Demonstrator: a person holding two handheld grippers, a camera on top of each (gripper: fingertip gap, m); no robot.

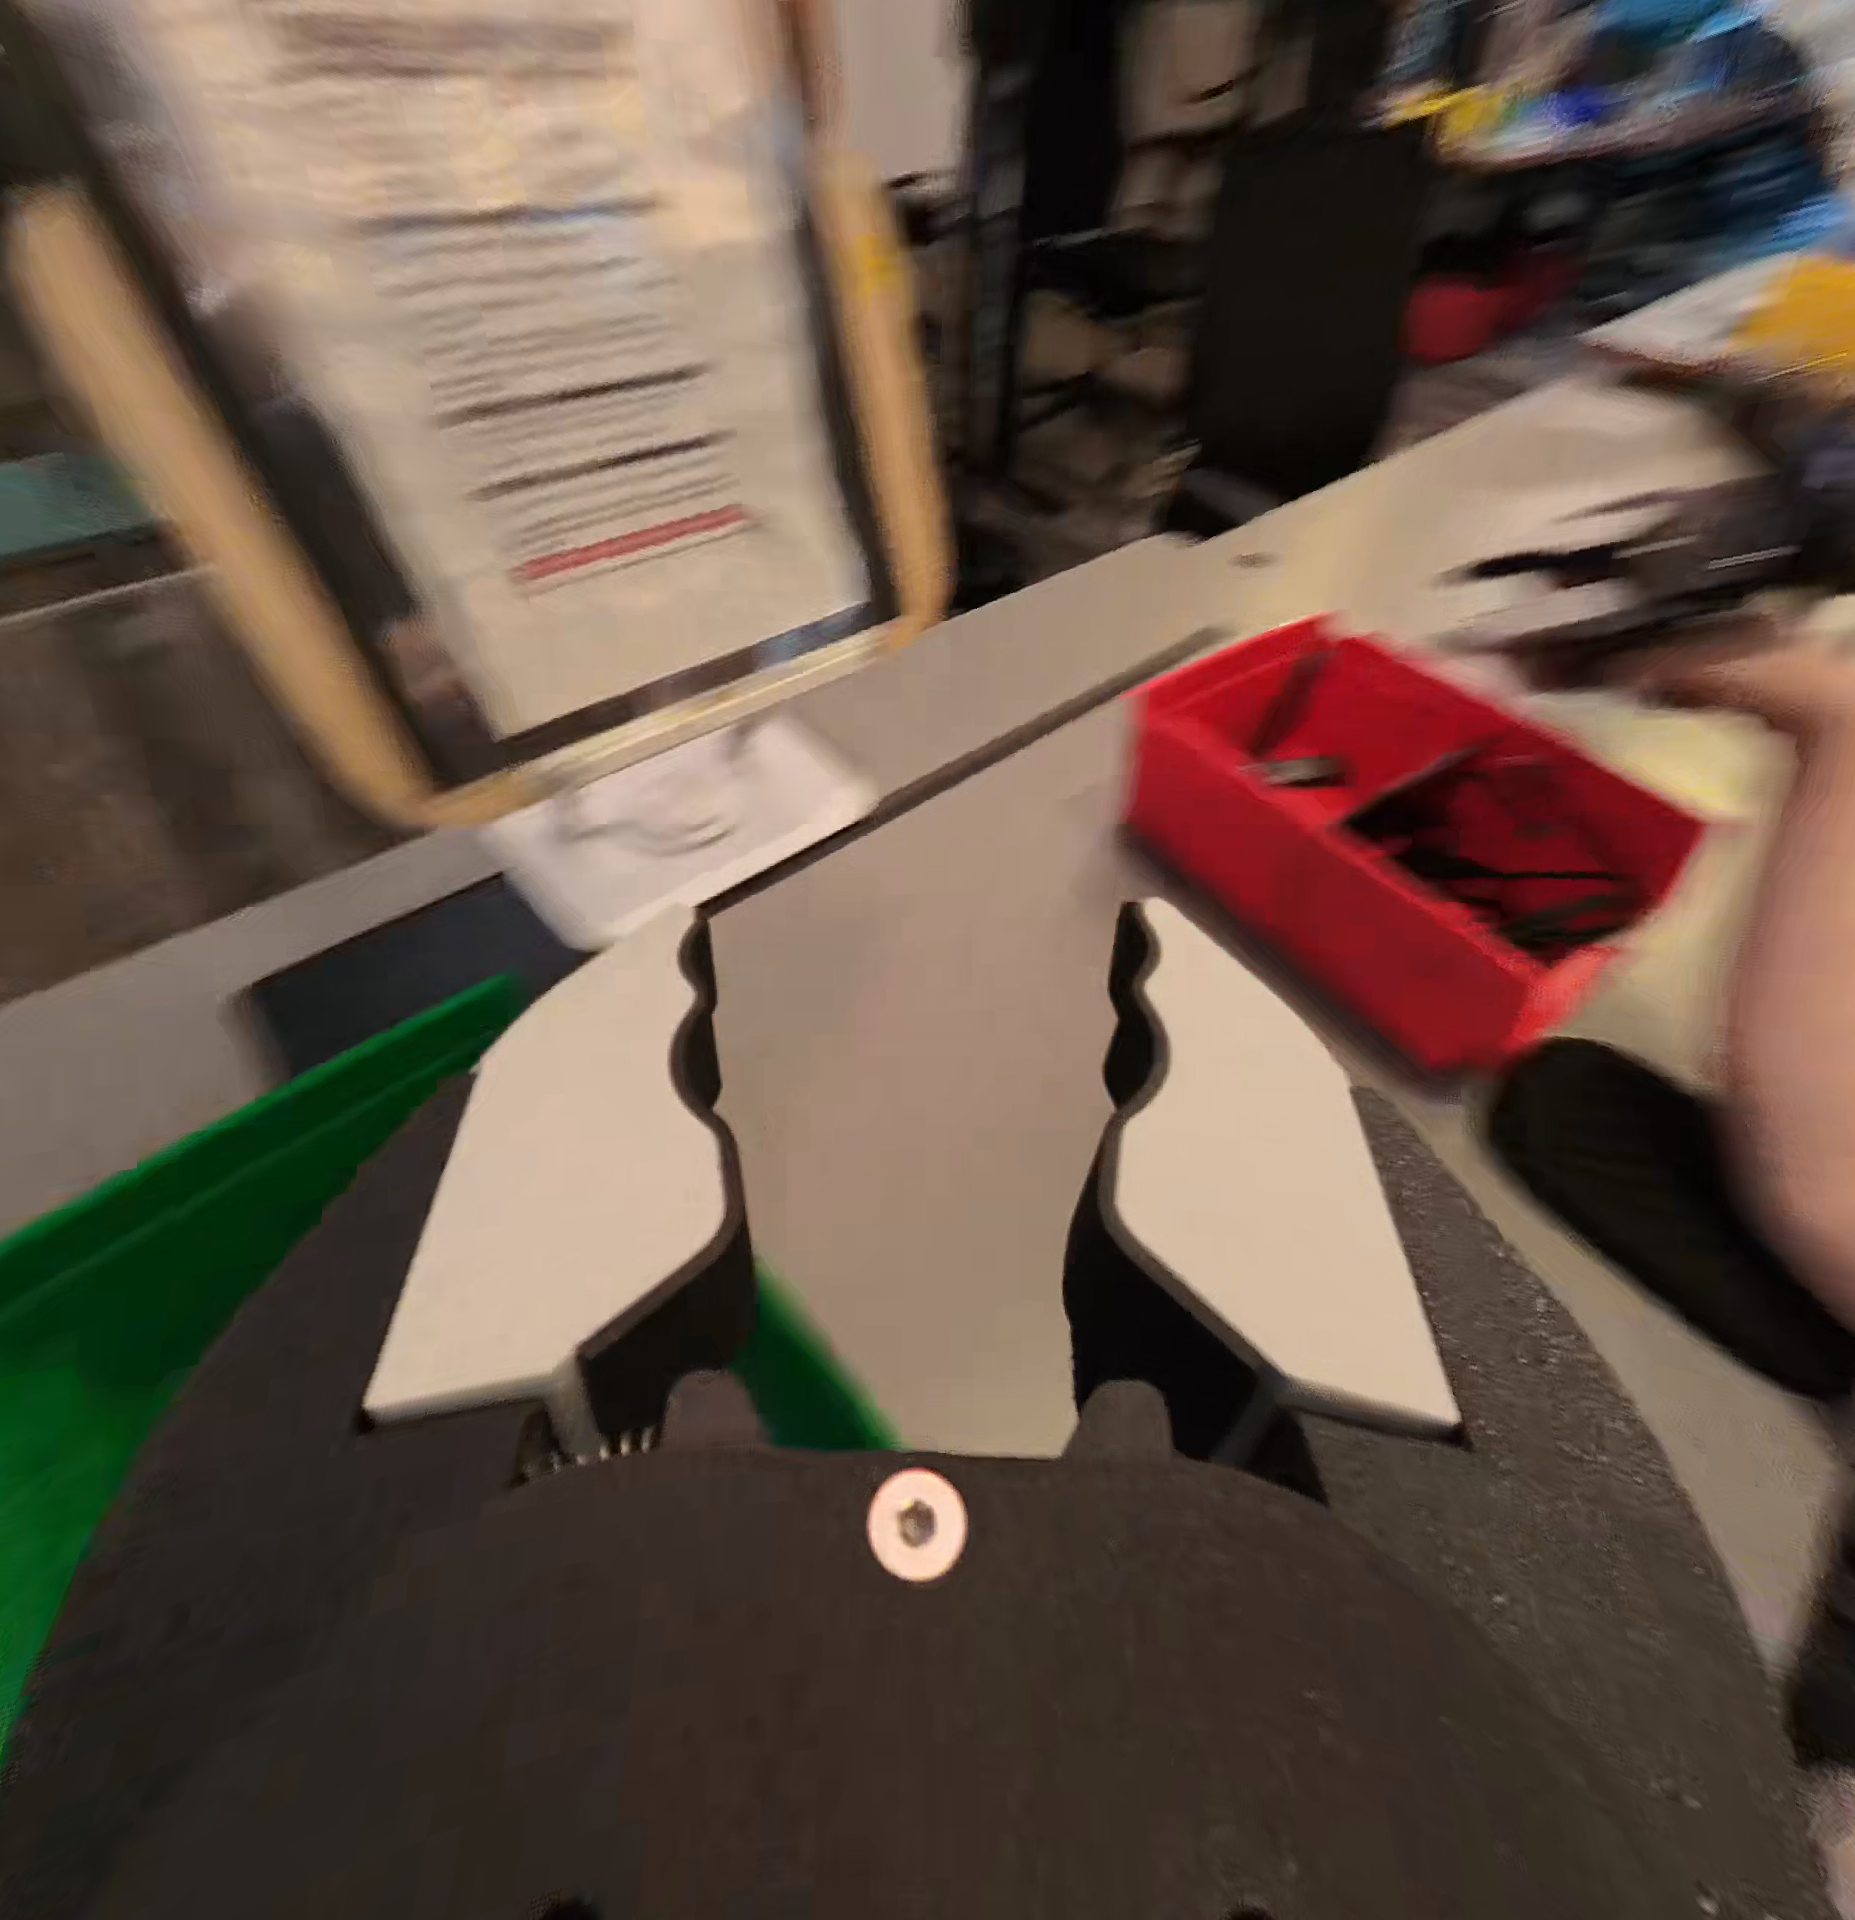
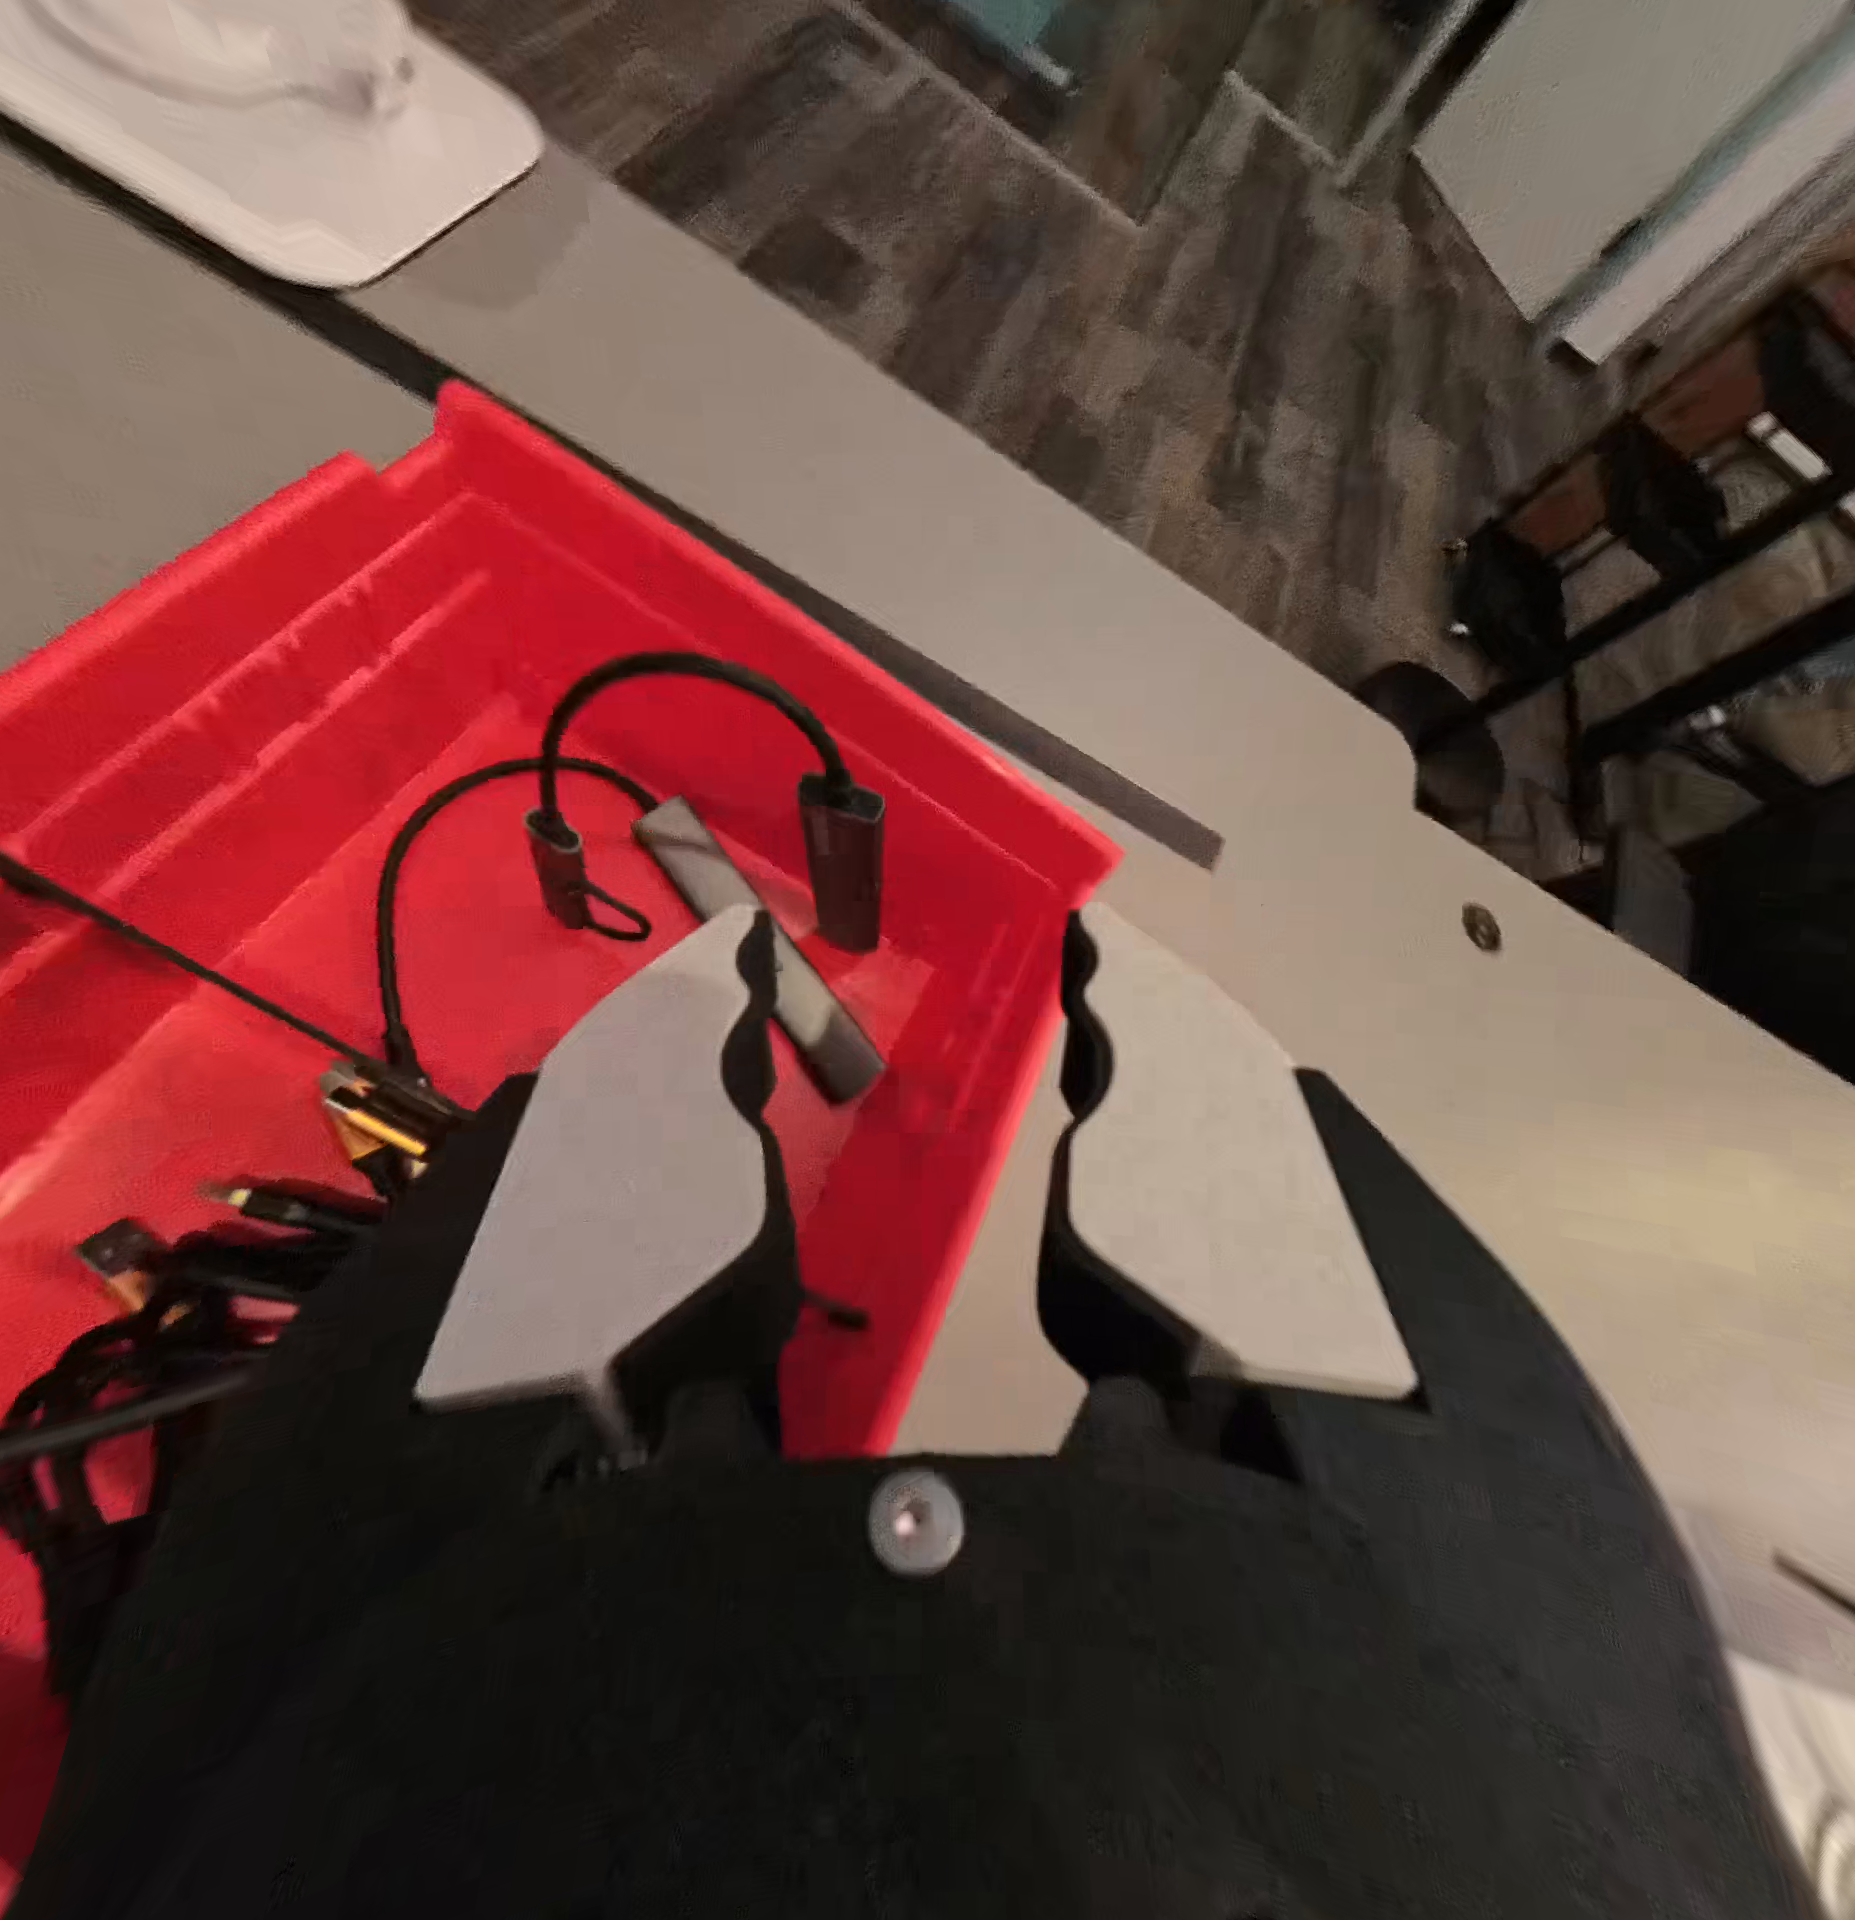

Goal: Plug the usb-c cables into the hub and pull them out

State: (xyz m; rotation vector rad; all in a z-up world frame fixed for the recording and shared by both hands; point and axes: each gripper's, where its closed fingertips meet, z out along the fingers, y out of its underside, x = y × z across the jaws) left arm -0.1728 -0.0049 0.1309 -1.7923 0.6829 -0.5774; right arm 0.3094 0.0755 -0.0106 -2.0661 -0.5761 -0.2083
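Note:
A red bin (image 2: 279, 665) on the grey table holds a slim grey hub (image 2: 694, 852) with a black lead, a short black adapter cable (image 2: 694, 675) with a plug at each end, and a tangle of black cables (image 2: 175, 1309) at its near left. My right gripper (image 2: 918, 925) is open and empty, hovering over the bin's right corner, its left finger above the hub. My left gripper (image 1: 912, 914) is open and empty over bare table, left of the red bin (image 1: 1318, 862). The left wrist view is blurred.
A green bin (image 1: 175, 1247) lies under my left gripper at the lower left. A white tray (image 1: 684, 821) sits at the table's far edge and shows in the right wrist view (image 2: 279, 177). A framed sign (image 1: 549, 364) stands behind it. A hand (image 1: 1806, 935) is at the right. My right fingertips sit around 50 cm from my left ones.

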